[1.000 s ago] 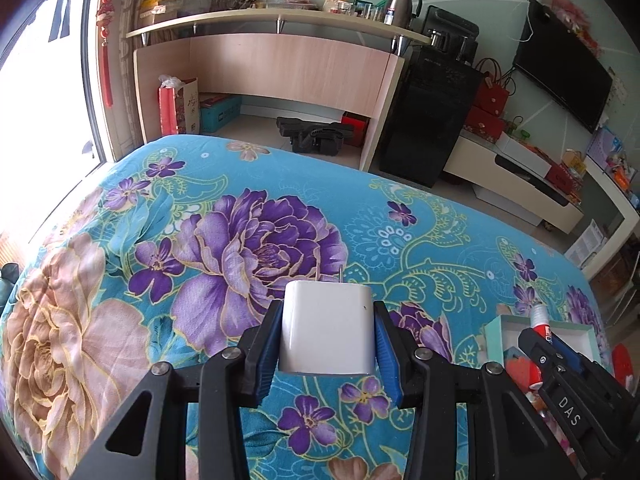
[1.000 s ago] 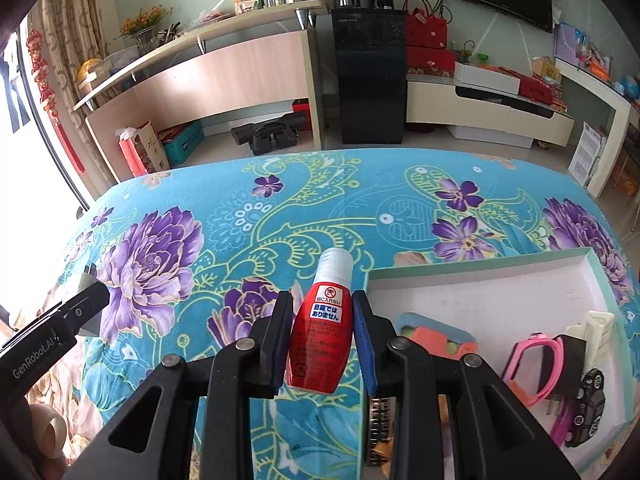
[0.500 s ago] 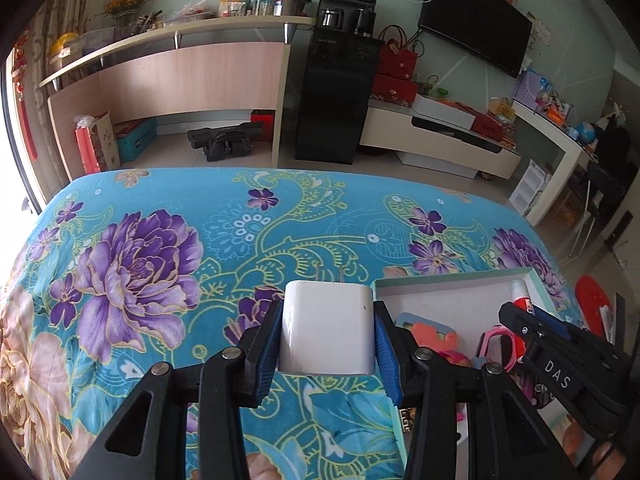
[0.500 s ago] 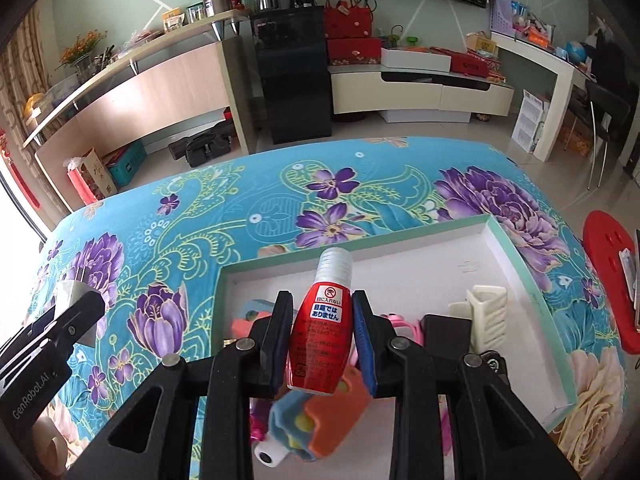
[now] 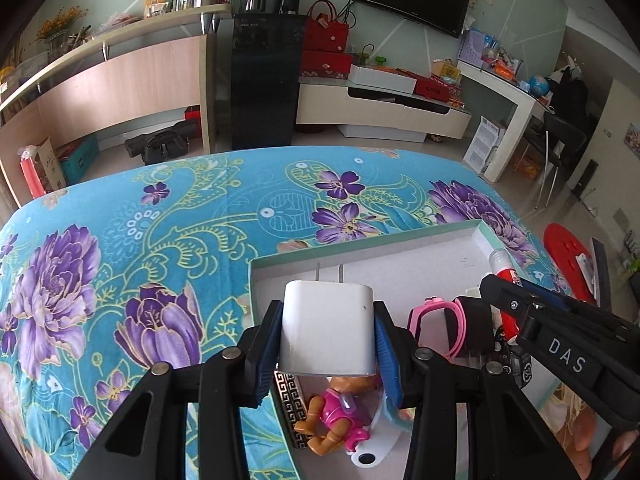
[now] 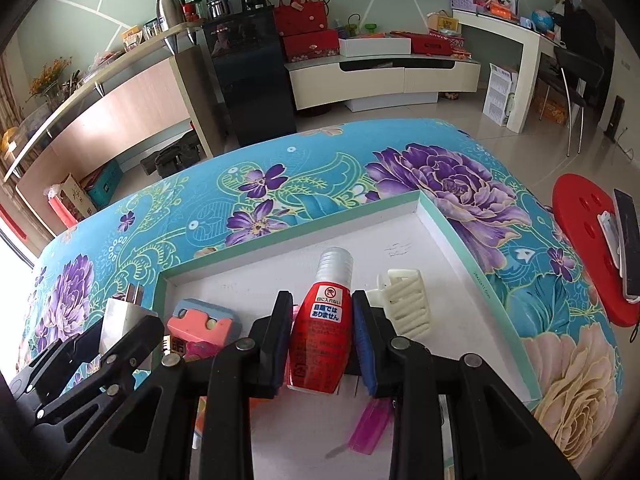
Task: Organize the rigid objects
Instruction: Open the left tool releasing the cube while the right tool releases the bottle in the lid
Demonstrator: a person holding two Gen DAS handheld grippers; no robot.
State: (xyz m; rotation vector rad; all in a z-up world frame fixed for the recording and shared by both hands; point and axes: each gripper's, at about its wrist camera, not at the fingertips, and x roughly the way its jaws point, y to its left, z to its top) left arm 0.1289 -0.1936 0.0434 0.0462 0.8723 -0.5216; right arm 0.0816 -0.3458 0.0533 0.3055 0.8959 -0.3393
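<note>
The left hand-held gripper (image 5: 328, 334) pinched a white plug adapter (image 5: 327, 328) above the near-left corner of the shallow white tray (image 6: 440, 236) on the floral bedspread (image 5: 160, 240). The right hand-held gripper (image 6: 322, 340) pinched a red bottle (image 6: 320, 340) over the tray's middle, beside a cream hair claw (image 6: 404, 300).

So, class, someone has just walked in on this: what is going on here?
A person is tidying small things into a shallow white tray on a flowered cloth. The left tool grips a white plug, and the right tool grips a red bottle; both are held over the tray, not yet set down. Already in the tray are a cream hair clip, a pink watch and a small toy figure.
</note>
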